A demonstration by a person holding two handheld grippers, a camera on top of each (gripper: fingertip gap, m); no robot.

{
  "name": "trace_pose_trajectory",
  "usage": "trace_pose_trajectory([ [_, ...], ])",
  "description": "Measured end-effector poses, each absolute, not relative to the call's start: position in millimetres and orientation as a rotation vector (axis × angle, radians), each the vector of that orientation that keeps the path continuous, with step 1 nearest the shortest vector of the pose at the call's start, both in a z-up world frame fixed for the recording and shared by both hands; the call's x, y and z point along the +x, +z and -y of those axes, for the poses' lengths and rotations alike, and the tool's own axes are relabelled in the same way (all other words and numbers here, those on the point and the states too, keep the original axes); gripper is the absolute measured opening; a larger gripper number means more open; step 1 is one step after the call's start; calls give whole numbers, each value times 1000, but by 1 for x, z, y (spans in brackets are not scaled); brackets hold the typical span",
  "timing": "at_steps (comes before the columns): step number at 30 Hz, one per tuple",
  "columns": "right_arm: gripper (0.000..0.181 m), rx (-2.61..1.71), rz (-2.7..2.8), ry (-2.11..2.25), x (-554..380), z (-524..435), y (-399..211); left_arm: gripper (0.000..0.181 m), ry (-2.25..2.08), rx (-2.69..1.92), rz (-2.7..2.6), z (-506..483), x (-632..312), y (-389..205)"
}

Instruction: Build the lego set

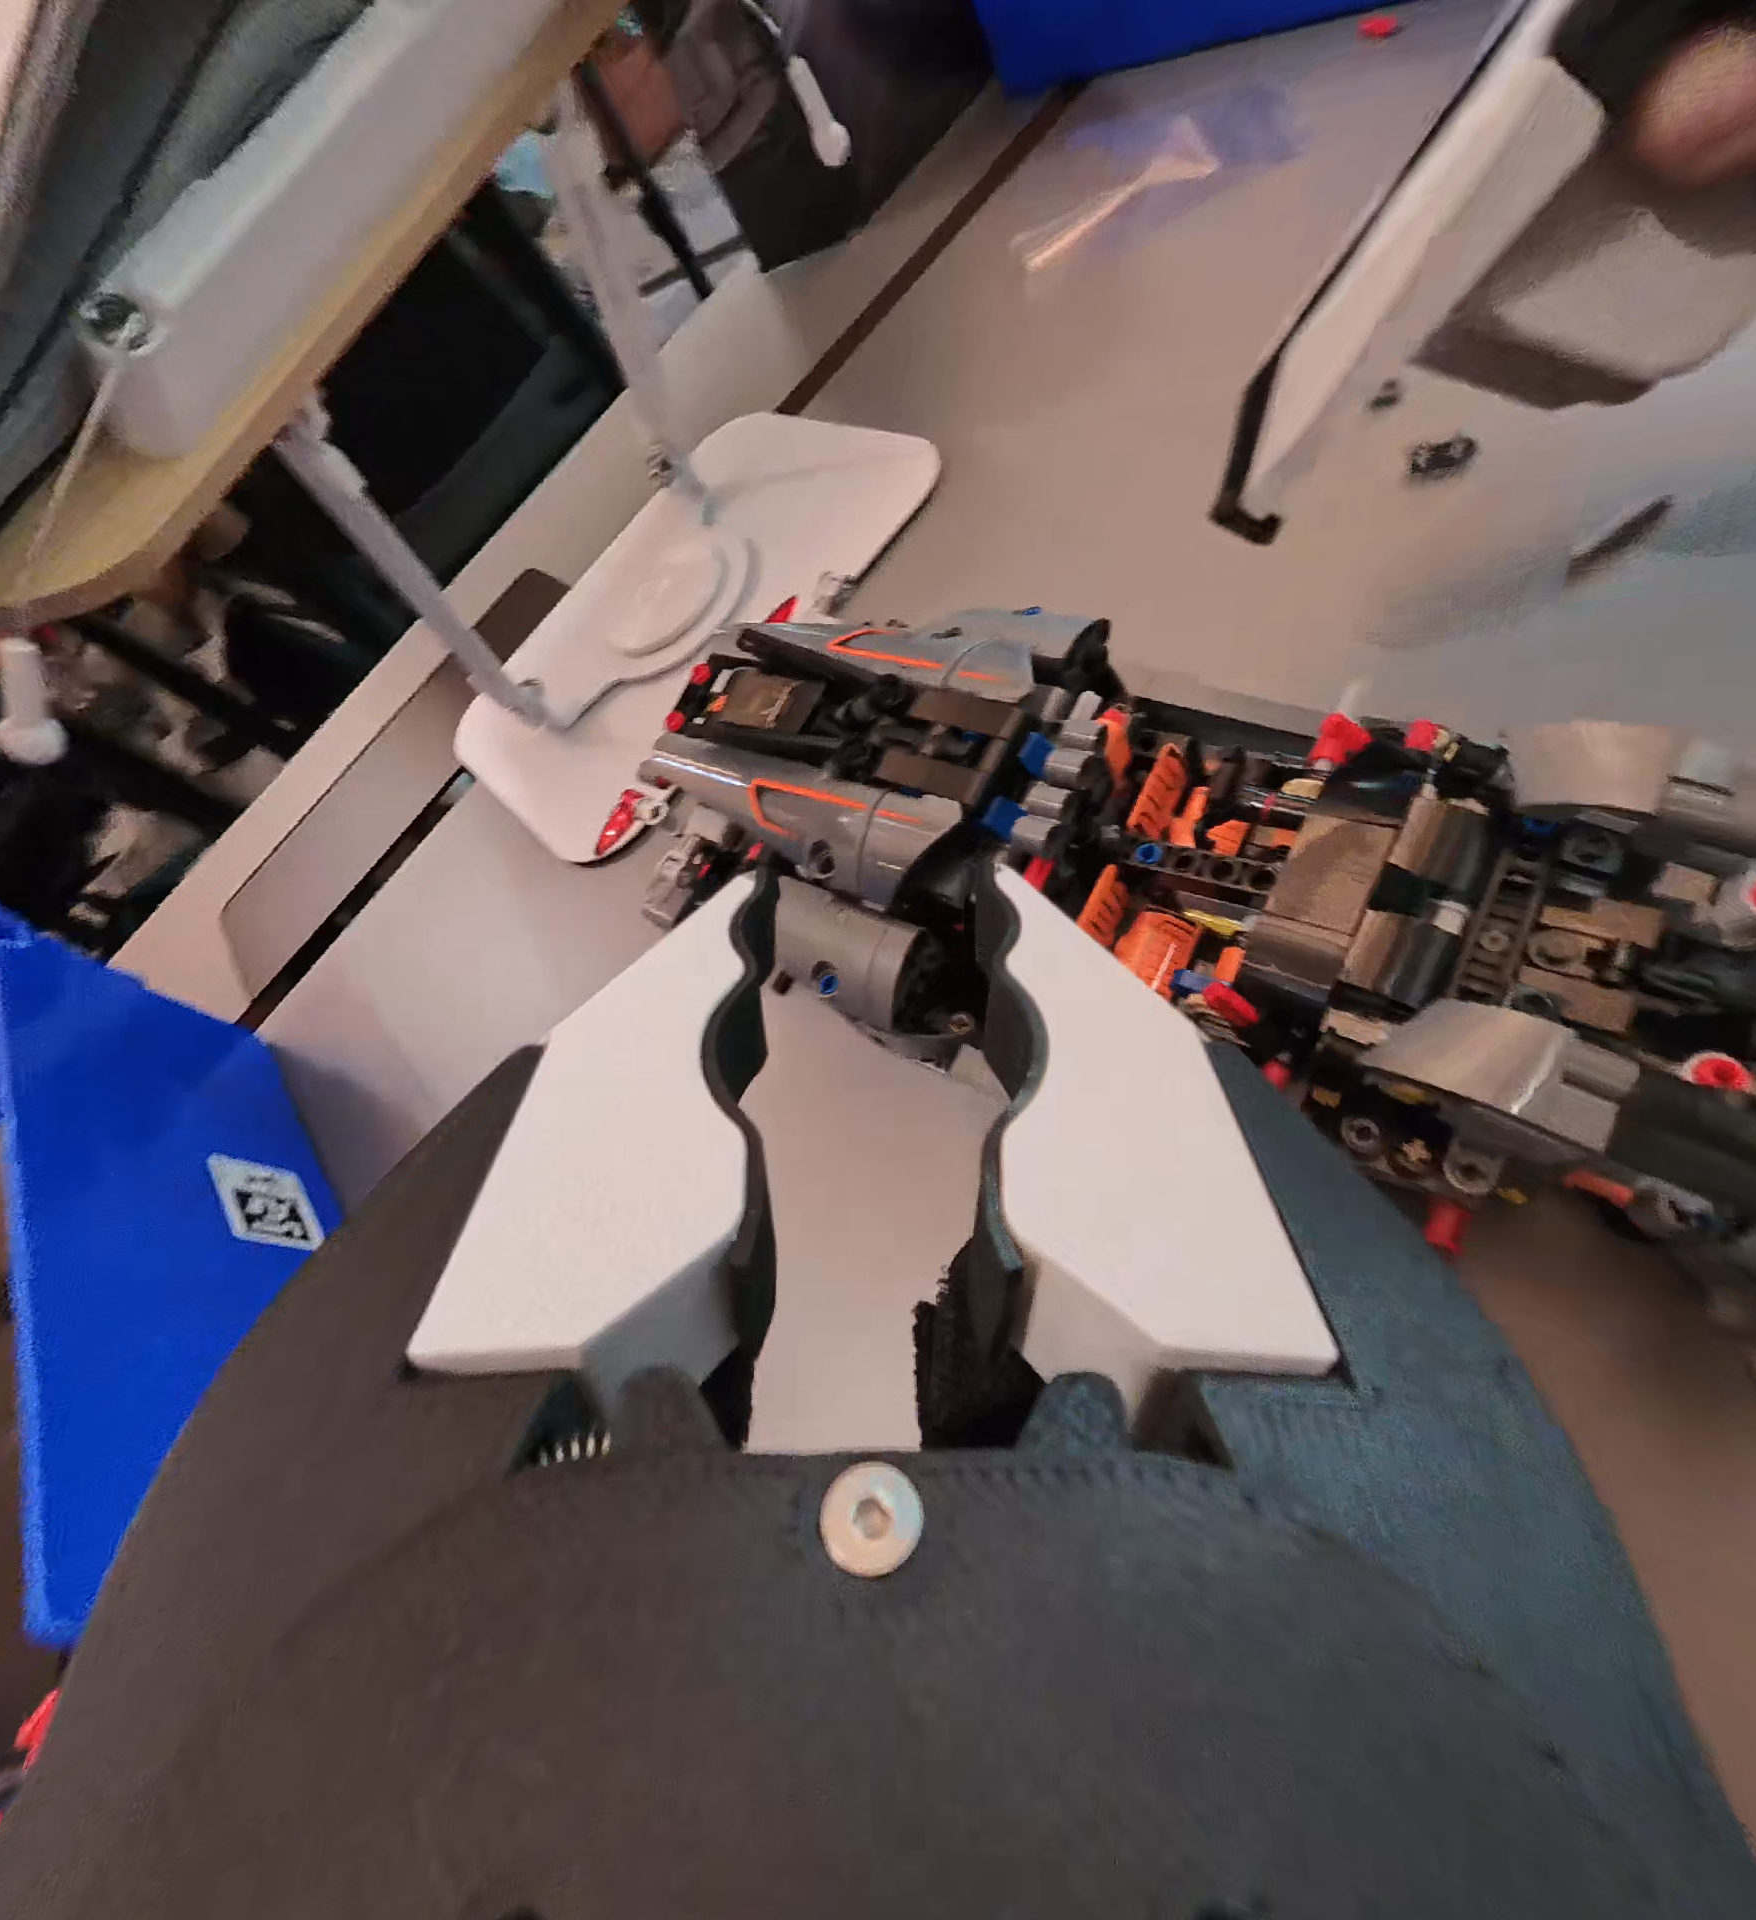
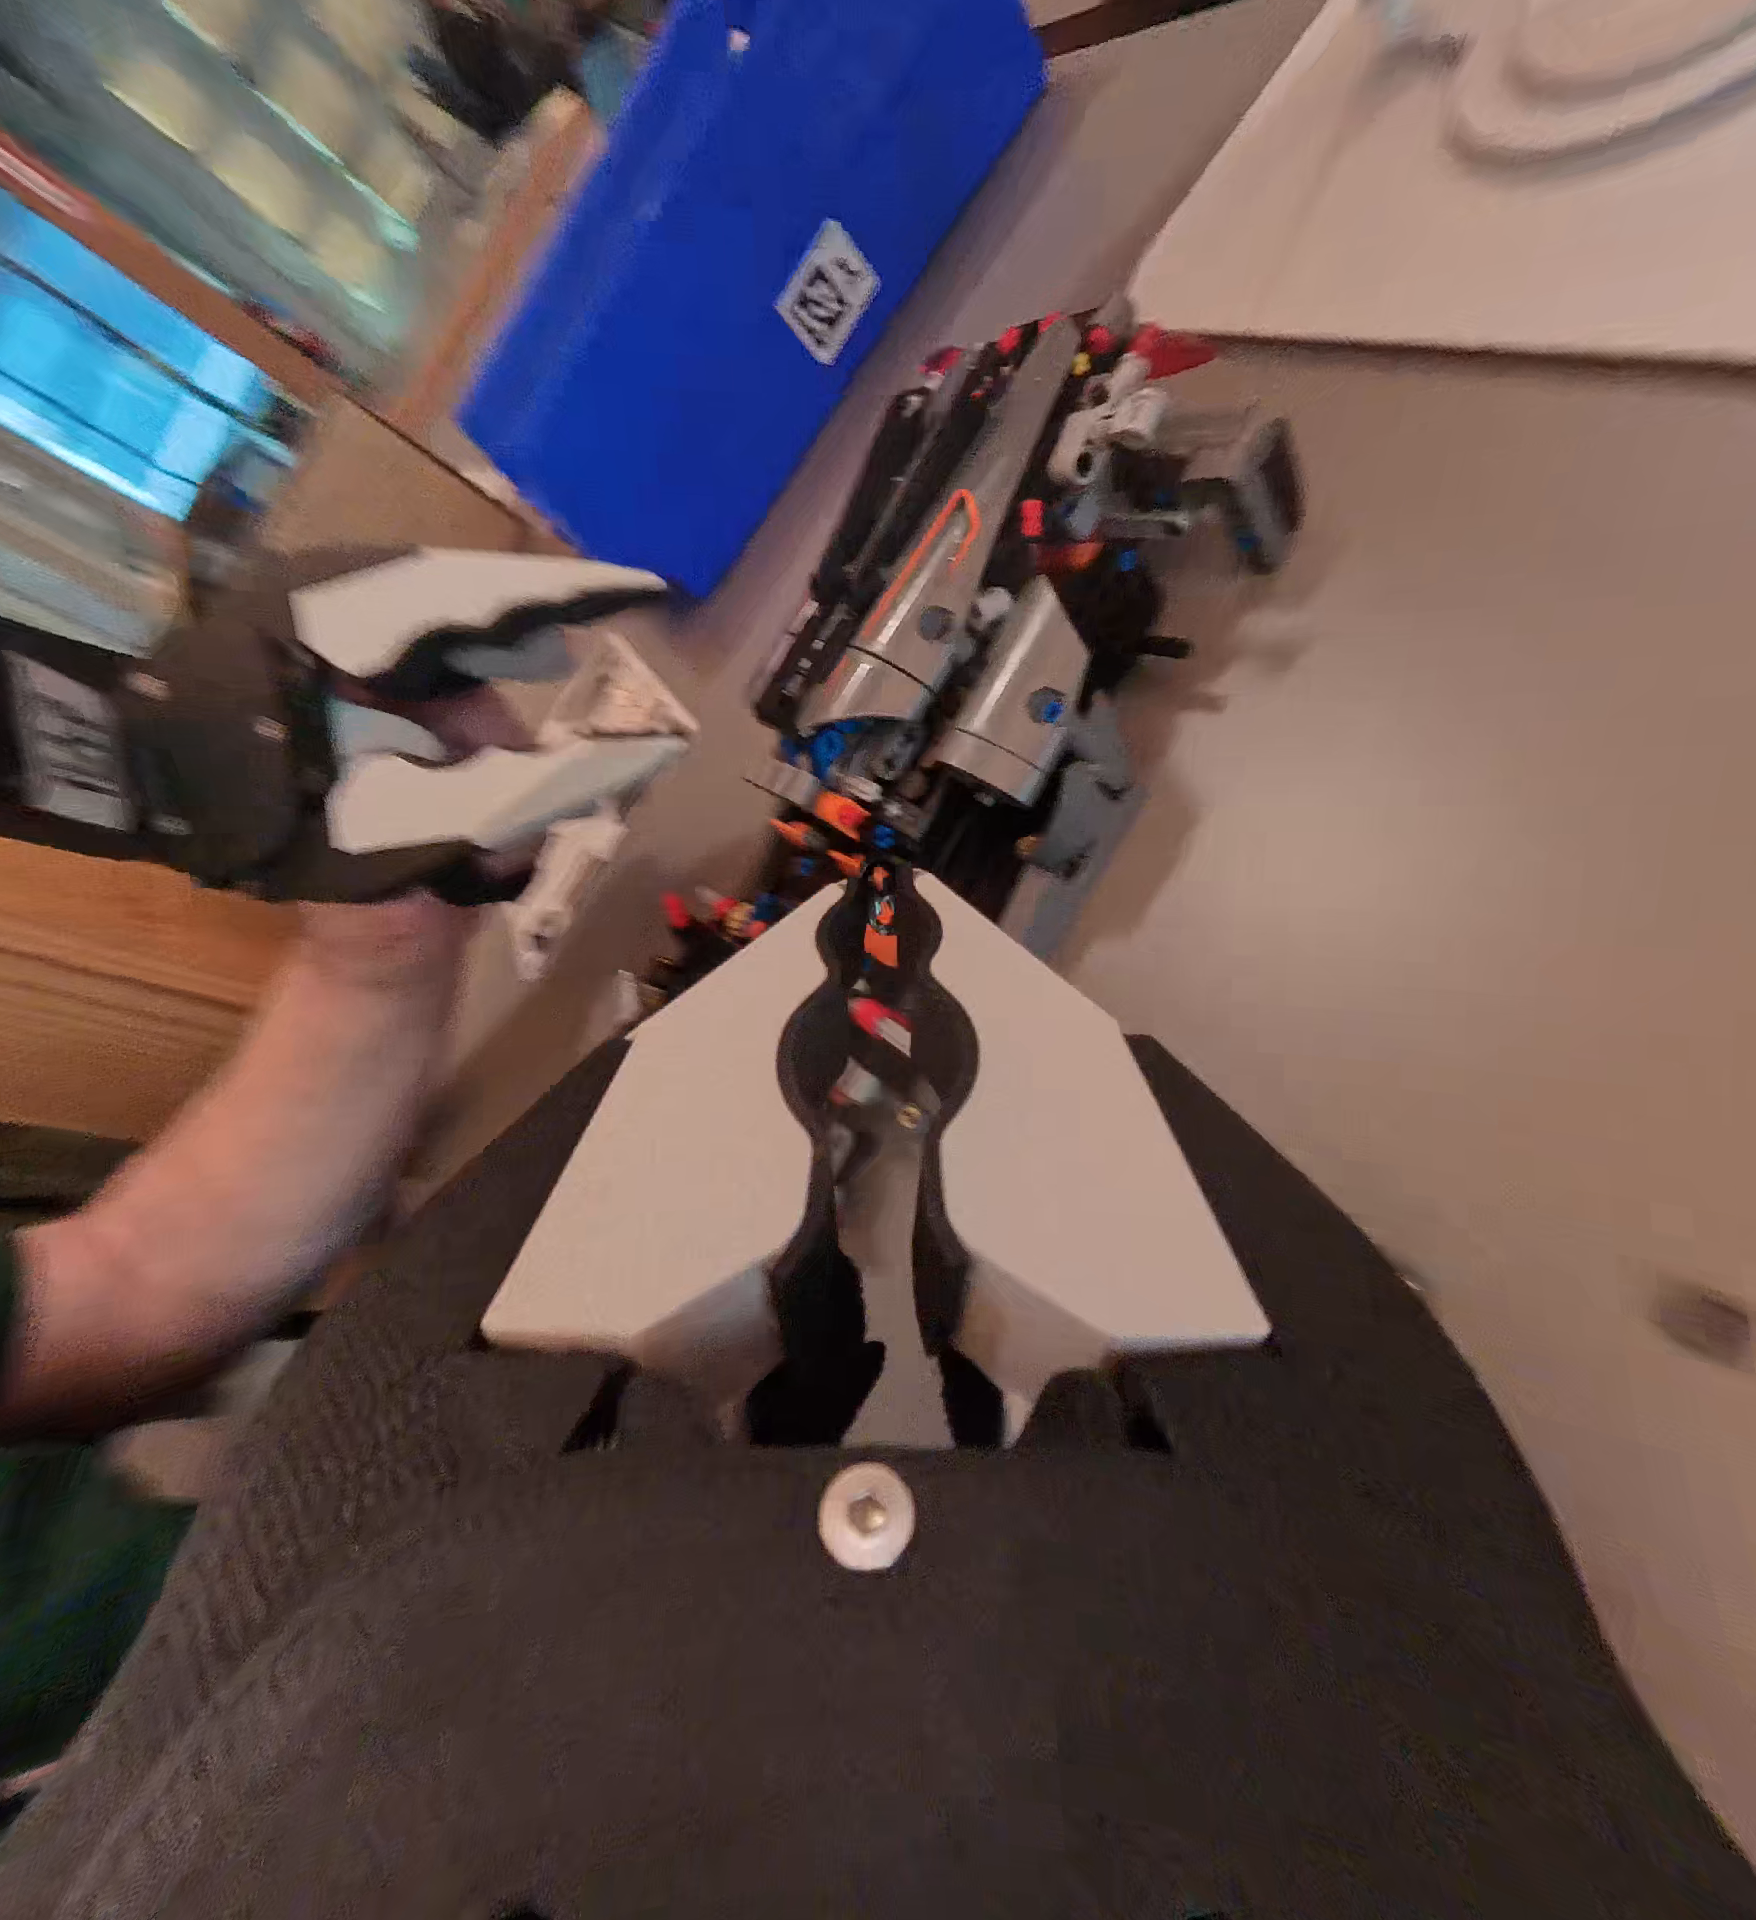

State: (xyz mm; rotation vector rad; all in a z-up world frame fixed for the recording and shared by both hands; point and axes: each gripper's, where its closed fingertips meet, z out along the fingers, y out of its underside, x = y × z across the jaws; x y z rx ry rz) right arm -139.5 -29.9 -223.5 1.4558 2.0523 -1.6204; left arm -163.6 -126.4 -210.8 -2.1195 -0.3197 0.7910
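Observation:
A partly built lego car in grey, black and orange lies on the pale table, with grey panels with orange stripes at one end. My left gripper is open, its white fingertips on either side of a grey rounded part at that end. In the right wrist view it shows open and just beside the car. My right gripper is shut and hovers over the car's orange middle, and lego shows through the gaps between its fingers. It shows blurred in the left wrist view, off the car.
A blue bin stands near the car's striped end and also shows in the right wrist view. A white stand base lies beyond the car. A small black piece lies on the table. A person's arm holds the left gripper. The tips of one gripper are about 11 cm away from the tips of the other.

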Motion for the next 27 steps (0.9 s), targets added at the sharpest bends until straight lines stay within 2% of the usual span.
trace_pose_trajectory([
  [4,1,1378,-1677,-1665,-151,40,-218,34,674,-2162,230,118,-159,-225],
  [8,2,1312,-1635,-1534,-146,59,-229,28,565,-2180,133,108,-150,-234],
  [11,2,1338,-1569,-1513,-152,62,-233,18,614,-2180,150,111,-157,-236],
  [27,0,1321,-1502,-1468,-156,67,-235,22,508,-2177,170,115,-152,-245],
])
